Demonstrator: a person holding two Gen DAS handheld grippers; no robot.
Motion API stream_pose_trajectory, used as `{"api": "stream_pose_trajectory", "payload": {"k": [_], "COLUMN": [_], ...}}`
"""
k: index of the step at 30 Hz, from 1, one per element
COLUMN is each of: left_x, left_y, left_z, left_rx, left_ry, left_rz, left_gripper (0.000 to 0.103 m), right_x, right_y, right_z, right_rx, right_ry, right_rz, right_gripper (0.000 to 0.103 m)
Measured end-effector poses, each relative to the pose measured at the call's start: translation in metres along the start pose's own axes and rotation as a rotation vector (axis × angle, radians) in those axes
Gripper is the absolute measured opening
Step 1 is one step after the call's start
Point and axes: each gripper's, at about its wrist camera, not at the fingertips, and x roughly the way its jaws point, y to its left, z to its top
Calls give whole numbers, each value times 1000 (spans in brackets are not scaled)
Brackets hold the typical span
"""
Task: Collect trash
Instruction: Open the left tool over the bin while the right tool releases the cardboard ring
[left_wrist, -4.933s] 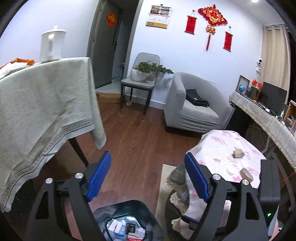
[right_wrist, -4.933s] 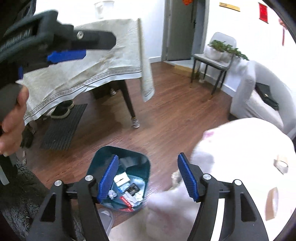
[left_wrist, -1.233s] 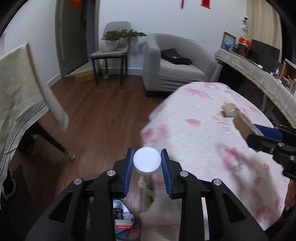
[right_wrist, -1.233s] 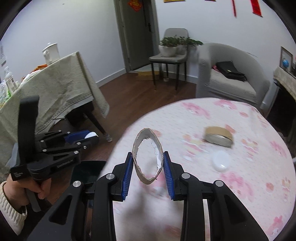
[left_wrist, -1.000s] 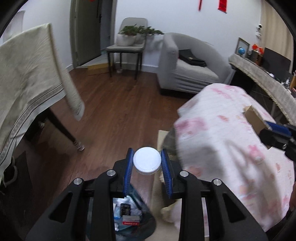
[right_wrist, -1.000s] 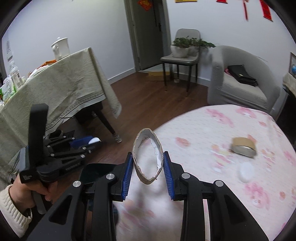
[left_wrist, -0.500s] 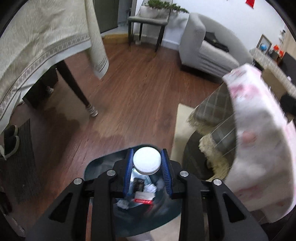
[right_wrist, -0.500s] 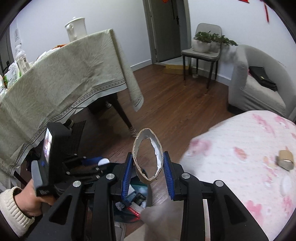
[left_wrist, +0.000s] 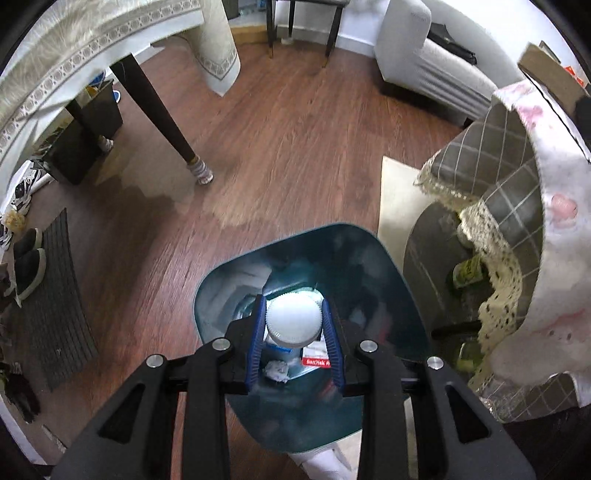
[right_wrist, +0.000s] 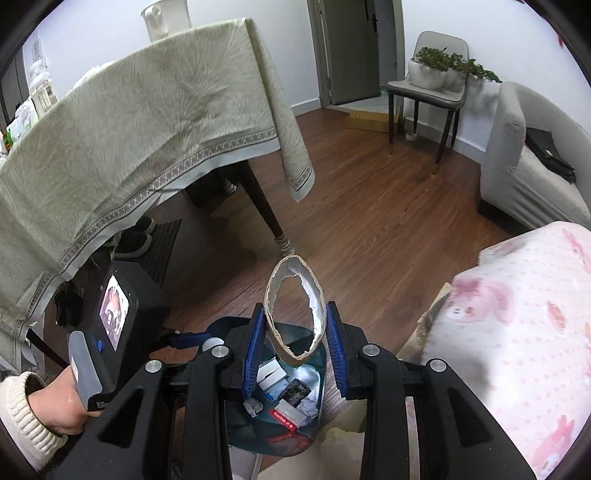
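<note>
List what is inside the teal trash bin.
In the teal plastic trash bin: white cartons, a dark packet, crumpled paper and a red-labelled SanDisk package. The tongs and held items cover the rest.

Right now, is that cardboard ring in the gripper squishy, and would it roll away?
Probably squishy: the cardboard ring looks pinched into an oval by the right hand-held gripper. It seems light, being thin and hollow. Dropped on its edge, it might wobble more than roll, since its rim looks torn.
</note>
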Motion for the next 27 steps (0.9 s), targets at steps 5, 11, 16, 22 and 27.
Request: {"api": "stream_pose_trajectory", "payload": {"k": [5, 11, 16, 22, 27], "left_x": [1, -17, -45, -76, -103], "left_y": [9, 25, 38, 52, 57], "left_z": [-4, -3, 0, 4, 6], "left_rx": [-3, -34, -68, -131, -140], "left_ry": [6, -49, -138, -222, -302], "left_rz": [-2, -1, -10, -28, -13], "left_gripper": [48, 54, 63, 72, 78], "right_x": [23, 52, 72, 94, 119], "right_y": [9, 18, 26, 35, 45], "right_z": [-2, -8, -16, -31, -50], "right_rx": [-6, -10, -18, -29, -52], "right_ry": [48, 110, 162, 229, 310], "right_rz": [4, 12, 9, 8, 23], "right_gripper": [33, 33, 33, 33, 33]}}
